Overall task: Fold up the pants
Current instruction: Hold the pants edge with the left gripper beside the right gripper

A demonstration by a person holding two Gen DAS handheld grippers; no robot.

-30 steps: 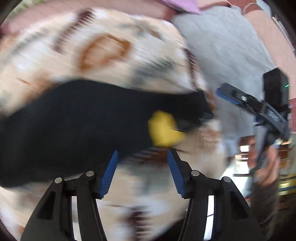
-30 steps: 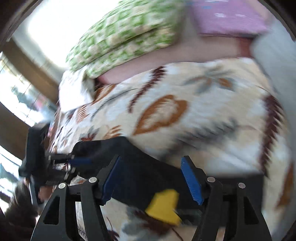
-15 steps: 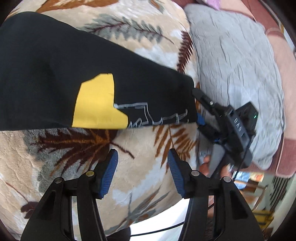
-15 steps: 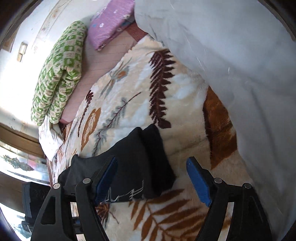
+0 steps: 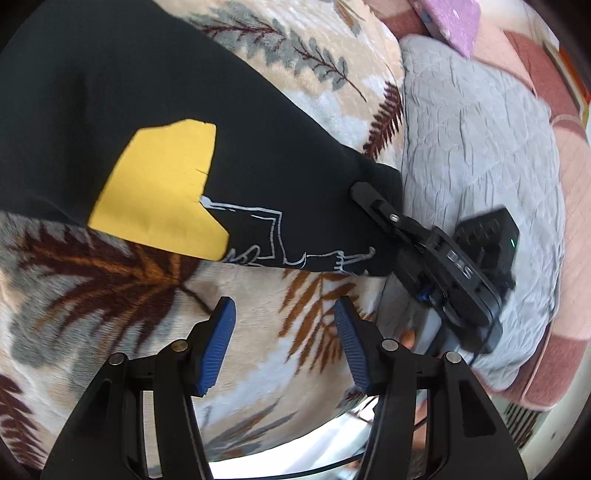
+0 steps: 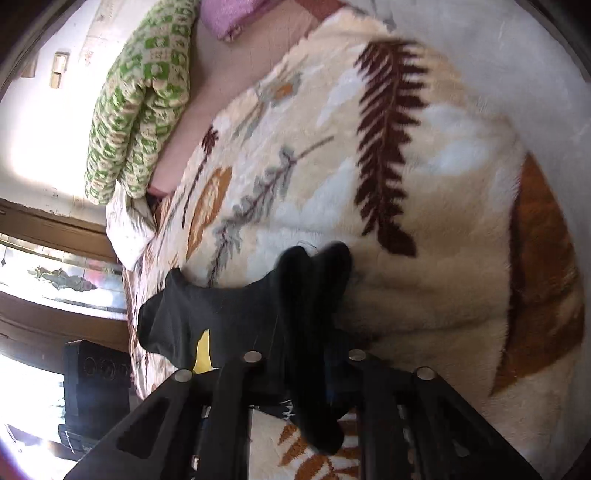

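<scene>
Here, one pair of black pants (image 5: 110,110) lay across the leaf-print blanket (image 5: 122,295) on the bed, with a single yellow patch (image 5: 159,192) and a white line drawing near the hem. The left gripper (image 5: 284,343) hovered with its jaws half open and nothing between them; the hem edge of the pants ran just ahead of its blue pads (image 5: 218,343), apart from them, and bare blanket filled the gap. To the right of these jaws, the right gripper (image 5: 364,192) reached in over the corner of the pants. In its own view, the right gripper (image 6: 303,373) had jaws closing on the bunched black cloth, which sat pinched between them. Beyond the right jaws the blanket spread open and uncluttered toward its far edge. One grey quilt (image 5: 480,147) lay beside the blanket, right of the left jaws. At the far end lay one green-checked pillow (image 6: 136,110) and one purple pillow (image 6: 229,14).
</scene>
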